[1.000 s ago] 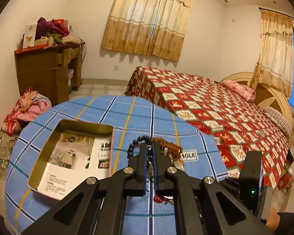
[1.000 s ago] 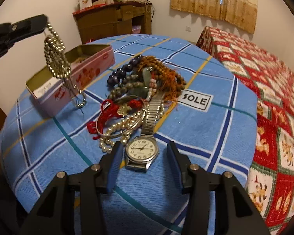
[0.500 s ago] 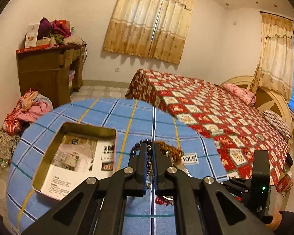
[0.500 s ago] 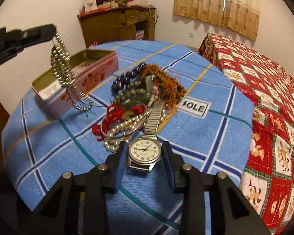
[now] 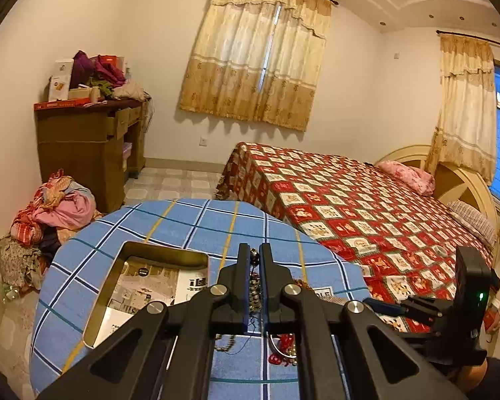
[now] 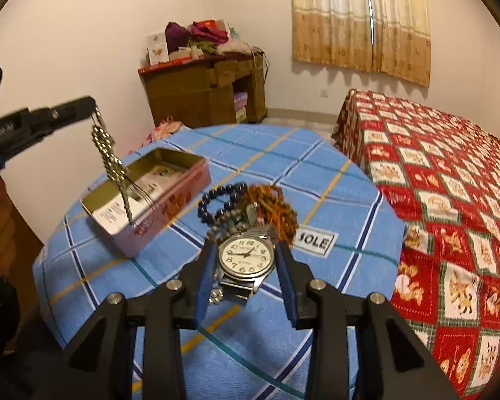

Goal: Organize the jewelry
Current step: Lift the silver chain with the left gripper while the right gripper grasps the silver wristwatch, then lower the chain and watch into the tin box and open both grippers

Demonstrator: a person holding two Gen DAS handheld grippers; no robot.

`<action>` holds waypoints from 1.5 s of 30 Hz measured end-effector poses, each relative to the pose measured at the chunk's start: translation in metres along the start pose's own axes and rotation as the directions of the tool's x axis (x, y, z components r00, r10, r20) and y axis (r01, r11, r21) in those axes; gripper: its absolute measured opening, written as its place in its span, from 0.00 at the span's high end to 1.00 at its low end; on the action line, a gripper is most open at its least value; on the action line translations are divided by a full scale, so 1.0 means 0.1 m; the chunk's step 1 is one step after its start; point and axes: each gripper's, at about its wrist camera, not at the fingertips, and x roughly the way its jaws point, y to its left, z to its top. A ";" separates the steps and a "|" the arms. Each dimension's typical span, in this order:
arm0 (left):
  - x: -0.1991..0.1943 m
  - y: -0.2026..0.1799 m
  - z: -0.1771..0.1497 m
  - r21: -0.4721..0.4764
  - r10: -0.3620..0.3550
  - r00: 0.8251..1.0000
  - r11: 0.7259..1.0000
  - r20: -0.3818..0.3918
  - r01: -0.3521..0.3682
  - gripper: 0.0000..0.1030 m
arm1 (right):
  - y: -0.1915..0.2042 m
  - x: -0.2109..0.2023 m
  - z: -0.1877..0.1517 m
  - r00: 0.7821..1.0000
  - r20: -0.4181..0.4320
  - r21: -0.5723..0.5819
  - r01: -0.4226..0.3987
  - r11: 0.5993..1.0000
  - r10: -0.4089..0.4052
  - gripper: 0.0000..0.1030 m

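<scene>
- Left gripper (image 6: 95, 108) is clamped on the bead chain (image 6: 111, 163), hanging above the open tin (image 6: 170, 196); not released.
- Right gripper (image 6: 245, 260) fingers flank the watch (image 6: 245, 258); grip cannot be confirmed.
- Remaining jewelry pile (image 6: 250, 206) lies beside the tin.

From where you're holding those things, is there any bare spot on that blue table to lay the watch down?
Yes. The blue cloth is bare in front of the pile, and again beyond the SOLE label toward the bed. It is crowded at the jewelry heap beside the tin, where the bead chain dangles.
</scene>
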 end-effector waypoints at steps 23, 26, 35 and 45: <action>-0.13 -0.02 0.19 0.040 0.006 0.998 0.999 0.060 -0.008 0.96 | 0.04 -0.13 0.45 0.992 0.119 -0.027 -0.045 0.999 0.047 0.63; -0.16 0.03 0.27 0.055 0.026 0.997 0.998 0.078 -0.031 0.96 | 0.10 -0.08 0.54 0.990 0.124 -0.043 -0.068 0.997 0.072 0.63; -0.12 0.33 0.43 0.049 0.099 0.990 0.993 0.102 -0.104 0.96 | 0.36 0.11 0.79 0.977 0.134 -0.091 -0.155 0.984 0.166 0.63; 0.16 0.65 0.36 0.014 0.147 0.988 0.989 0.042 -0.148 0.96 | 0.62 0.55 0.96 0.969 0.102 -0.120 -0.212 0.970 0.225 0.63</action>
